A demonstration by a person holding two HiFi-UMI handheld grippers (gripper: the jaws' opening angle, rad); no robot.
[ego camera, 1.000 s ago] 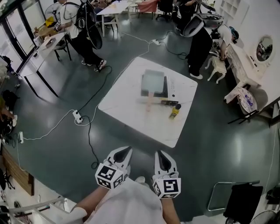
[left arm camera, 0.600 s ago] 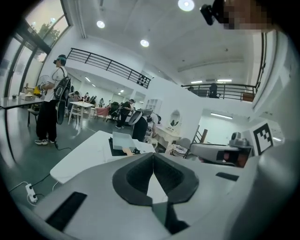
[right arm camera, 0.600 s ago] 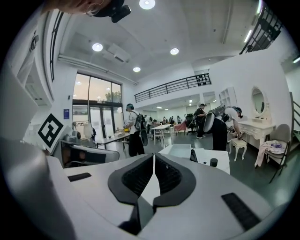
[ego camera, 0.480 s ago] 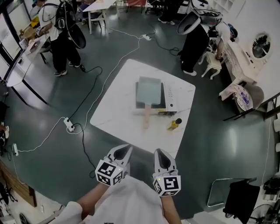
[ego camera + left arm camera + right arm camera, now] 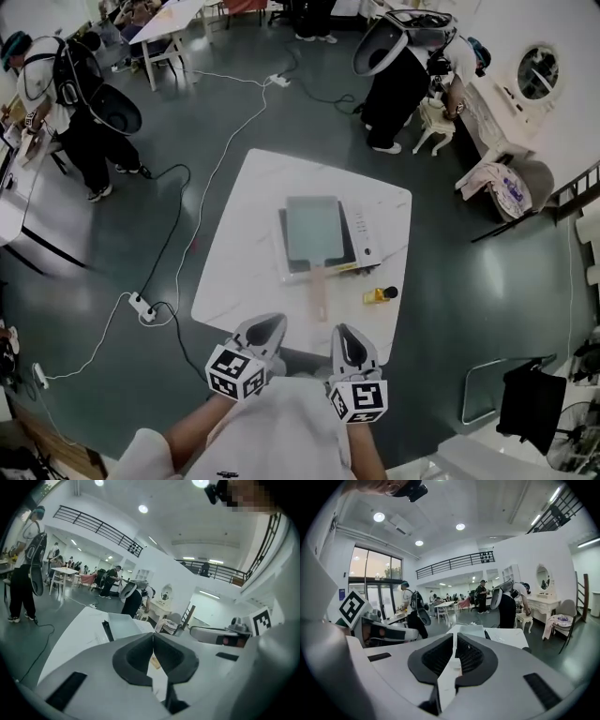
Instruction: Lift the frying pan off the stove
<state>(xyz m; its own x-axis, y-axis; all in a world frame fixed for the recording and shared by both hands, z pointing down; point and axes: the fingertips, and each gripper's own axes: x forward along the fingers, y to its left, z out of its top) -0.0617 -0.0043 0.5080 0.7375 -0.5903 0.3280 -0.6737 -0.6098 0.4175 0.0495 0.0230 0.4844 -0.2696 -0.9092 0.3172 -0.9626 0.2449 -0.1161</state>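
A square pale-green frying pan [image 5: 312, 228] sits on a black stove [image 5: 350, 246] in the middle of a white table [image 5: 244, 253]; its wooden handle [image 5: 319, 292] points toward me. In the left gripper view the pan [image 5: 124, 625] lies ahead on the table. The right gripper view shows the pan [image 5: 469, 630] just past the jaws. My left gripper [image 5: 269, 324] and right gripper [image 5: 343, 336] hover side by side at the table's near edge, both shut and empty, short of the handle.
A yellow bottle with a black cap [image 5: 379, 295] lies on the table right of the handle. Cables and a power strip [image 5: 141, 307] run over the floor at the left. People stand at the far left [image 5: 75, 103] and beyond the table [image 5: 398, 66]. A white dresser [image 5: 497, 103] stands at the right.
The table with pan and stove has come closer to me and lower in the head view. Both grippers stay shut and now reach the table's near edge.
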